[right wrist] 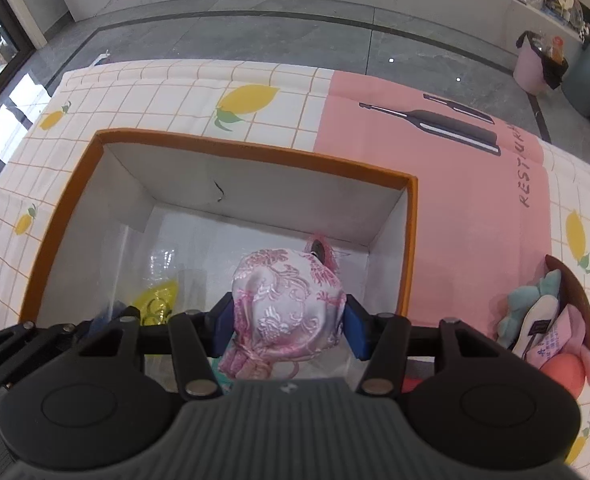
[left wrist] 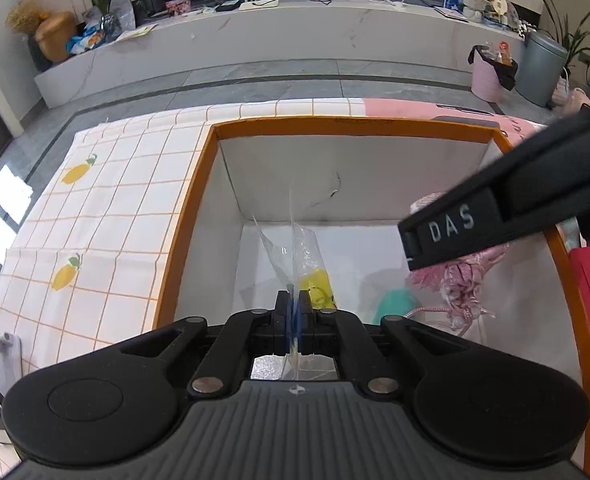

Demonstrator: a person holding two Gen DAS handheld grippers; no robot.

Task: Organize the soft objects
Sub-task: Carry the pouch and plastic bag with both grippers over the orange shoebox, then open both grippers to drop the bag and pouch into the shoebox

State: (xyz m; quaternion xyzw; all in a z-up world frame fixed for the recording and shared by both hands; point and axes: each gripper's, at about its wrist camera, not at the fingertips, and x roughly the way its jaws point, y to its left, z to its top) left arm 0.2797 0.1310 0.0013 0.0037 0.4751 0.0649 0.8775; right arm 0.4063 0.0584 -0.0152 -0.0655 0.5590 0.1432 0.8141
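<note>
Closest, the right tool (right wrist: 287,322) grips a pink brocade pouch (right wrist: 287,300) half-wide over the orange-rimmed box (right wrist: 255,152); releasing high could bounce it toward the 3 o'clock wall. Left tool (left wrist: 293,305), nearly closed, pinches a clear plastic bag (left wrist: 295,248) at 6 o'clock, which could snag.

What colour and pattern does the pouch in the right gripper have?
Shiny pale pink with darker pink flower designs; the pouch shows best in the right wrist view.

Pink pouch (right wrist: 289,304) between fingers (right wrist: 223,328)
</note>
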